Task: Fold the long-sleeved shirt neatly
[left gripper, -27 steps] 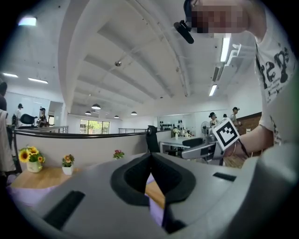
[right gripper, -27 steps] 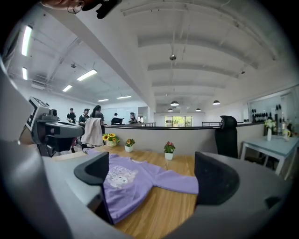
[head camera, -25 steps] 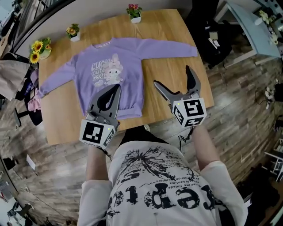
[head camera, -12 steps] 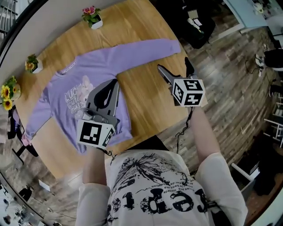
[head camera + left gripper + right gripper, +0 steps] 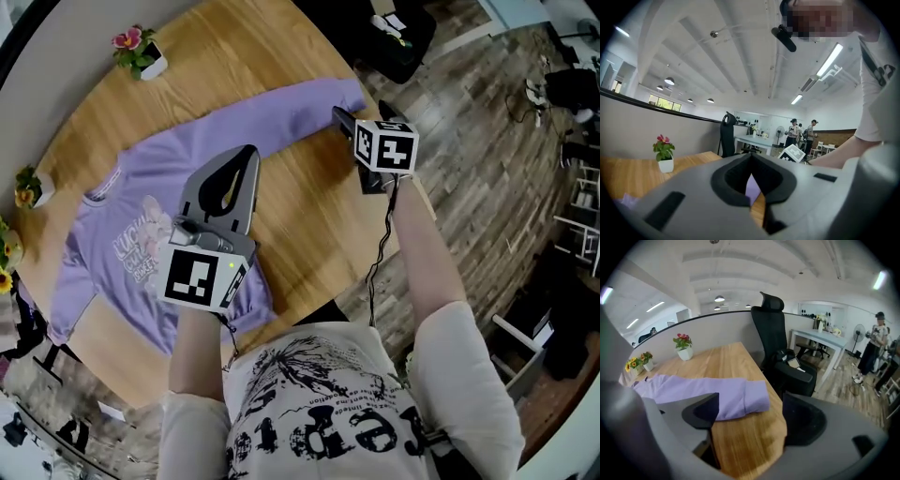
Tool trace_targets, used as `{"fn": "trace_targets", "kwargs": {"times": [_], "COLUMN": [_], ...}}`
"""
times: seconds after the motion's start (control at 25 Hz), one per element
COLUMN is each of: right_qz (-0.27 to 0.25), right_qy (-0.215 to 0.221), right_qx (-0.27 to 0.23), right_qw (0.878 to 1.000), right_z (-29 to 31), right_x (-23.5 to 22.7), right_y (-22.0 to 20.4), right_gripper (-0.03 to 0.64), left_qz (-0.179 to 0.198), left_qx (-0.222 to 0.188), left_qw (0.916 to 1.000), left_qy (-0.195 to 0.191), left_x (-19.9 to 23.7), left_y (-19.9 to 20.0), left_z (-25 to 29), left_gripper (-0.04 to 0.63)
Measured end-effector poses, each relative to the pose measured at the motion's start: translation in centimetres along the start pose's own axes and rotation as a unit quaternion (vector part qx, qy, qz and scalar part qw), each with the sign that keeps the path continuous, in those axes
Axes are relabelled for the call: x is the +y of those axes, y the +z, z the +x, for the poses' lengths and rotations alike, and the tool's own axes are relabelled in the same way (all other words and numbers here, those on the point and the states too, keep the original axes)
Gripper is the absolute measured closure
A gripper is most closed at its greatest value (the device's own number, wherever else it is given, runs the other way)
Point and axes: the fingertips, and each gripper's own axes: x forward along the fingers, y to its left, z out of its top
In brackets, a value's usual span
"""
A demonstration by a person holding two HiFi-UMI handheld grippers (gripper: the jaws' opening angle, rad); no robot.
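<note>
Lying flat and face up on the table (image 5: 314, 220), the purple shirt (image 5: 178, 202) has its sleeves spread out to the sides. The head view shows the whole shirt, with one long sleeve (image 5: 291, 103) reaching toward the table's edge. It also shows both tools from above. The left gripper (image 5: 248, 155) is over the shirt's body. The right gripper (image 5: 361, 111) is at the end of that long sleeve, by the table's edge.

The gripper views show the jaws best. In the left gripper view, the left gripper (image 5: 751, 161) has its jaws pressed together with nothing in them. Only a thin slit between them shows a bit of purple cloth and wood. In the right gripper view, the right gripper (image 5: 751, 417) has its jaws wide apart, and they have just been closing a little. The cuff (image 5: 757, 397) lies on the wood past the jaws, closer to one of them. The pads do not press on it, so this gripper holds nothing.

The gripper views also show parts of the room that the head view misses. A black chair (image 5: 776, 345) stands by the table, and people (image 5: 802, 136) stand far back. A red flower (image 5: 139, 49) in a white pot shows in all three views.
</note>
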Motion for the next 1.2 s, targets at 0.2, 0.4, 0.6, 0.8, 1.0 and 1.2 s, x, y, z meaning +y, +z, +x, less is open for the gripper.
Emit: {"fn": "trace_targets", "kwargs": {"times": [0.2, 0.4, 0.6, 0.8, 1.0, 1.2], "right_qz": [0.018, 0.02, 0.015, -0.015, -0.024, -0.035], "right_qy": [-0.013, -0.008, 0.023, 0.019, 0.045, 0.085], "right_qx": [0.039, 0.069, 0.074, 0.037, -0.008, -0.05], "right_qw": [0.999, 0.997, 0.997, 0.999, 0.999, 0.994], "right_z": [2.3, 3.1, 2.7, 0.5, -3.0, -6.9], "right_x": [-1.3, -1.6, 0.2, 1.7, 4.0, 8.1], "right_y": [-0.8, -1.9, -2.0, -0.1, 2.1, 4.8], "right_gripper": [0.253, 0.368, 0.546, 0.557, 0.56, 0.56], "left_qz": [-0.016, -0.017, -0.015, -0.009, -0.006, -0.002], "left_qx": [0.021, 0.021, 0.017, 0.012, 0.001, -0.02], "left_qw": [0.9996, 0.9996, 0.9996, 0.9999, 0.9997, 0.9974], "left_qy": [0.002, -0.01, -0.015, -0.003, 0.024, 0.069], "left_x": [0.9, 0.0, -0.5, -0.9, -2.0, -2.4], "left_y": [-1.6, -1.6, -1.4, -0.5, 0.2, 0.9], "left_z": [0.6, 1.0, 0.5, -1.4, -5.1, -10.0], "left_gripper": [0.591, 0.591, 0.591, 0.591, 0.591, 0.591]}}
